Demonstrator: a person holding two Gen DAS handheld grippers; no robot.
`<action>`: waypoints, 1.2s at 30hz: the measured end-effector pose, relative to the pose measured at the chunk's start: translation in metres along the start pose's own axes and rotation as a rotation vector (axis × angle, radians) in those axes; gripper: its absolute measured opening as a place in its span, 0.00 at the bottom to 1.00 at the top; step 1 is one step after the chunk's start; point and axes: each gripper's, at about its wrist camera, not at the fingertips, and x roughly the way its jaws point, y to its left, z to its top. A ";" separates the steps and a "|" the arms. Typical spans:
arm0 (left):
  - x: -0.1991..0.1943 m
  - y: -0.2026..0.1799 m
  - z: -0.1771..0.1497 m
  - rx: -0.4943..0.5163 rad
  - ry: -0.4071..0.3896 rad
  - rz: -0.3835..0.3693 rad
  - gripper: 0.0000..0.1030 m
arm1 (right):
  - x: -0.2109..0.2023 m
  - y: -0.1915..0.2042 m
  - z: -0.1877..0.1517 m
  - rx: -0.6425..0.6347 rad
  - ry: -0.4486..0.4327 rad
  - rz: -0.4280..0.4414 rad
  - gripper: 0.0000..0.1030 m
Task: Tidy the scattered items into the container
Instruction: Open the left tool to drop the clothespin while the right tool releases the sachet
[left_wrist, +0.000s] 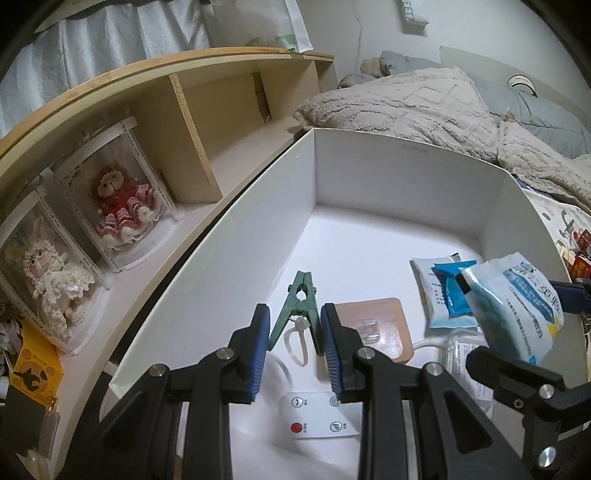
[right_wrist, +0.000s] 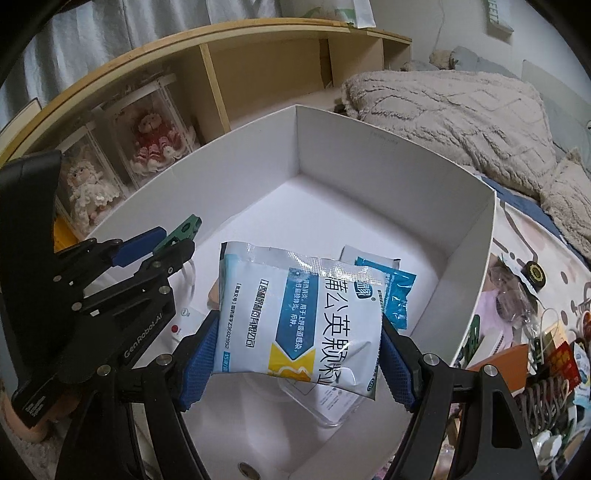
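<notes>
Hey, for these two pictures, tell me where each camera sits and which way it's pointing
Left wrist: on the left gripper, looking down into the white box; its fingers pinch a green clip.
Right wrist: on the right gripper, looking down into the box; its fingers squeeze a white sachet. The left gripper shows at left.
Shared: box, clip, sachet, blue packet, shelf dolls.

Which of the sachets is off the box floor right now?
The large white-and-blue sachet, held between the right gripper jaws above the white box. The smaller blue sachet lies flat on the floor behind it.
</notes>
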 end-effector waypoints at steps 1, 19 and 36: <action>0.000 0.001 0.000 -0.001 0.000 0.005 0.27 | 0.001 0.001 0.000 -0.002 0.003 0.000 0.76; -0.006 0.006 0.001 -0.023 -0.023 0.037 0.35 | 0.007 0.002 0.000 -0.004 0.036 -0.001 0.77; -0.032 0.013 0.008 -0.068 -0.111 0.024 0.47 | 0.010 0.008 -0.002 -0.044 0.094 0.025 0.89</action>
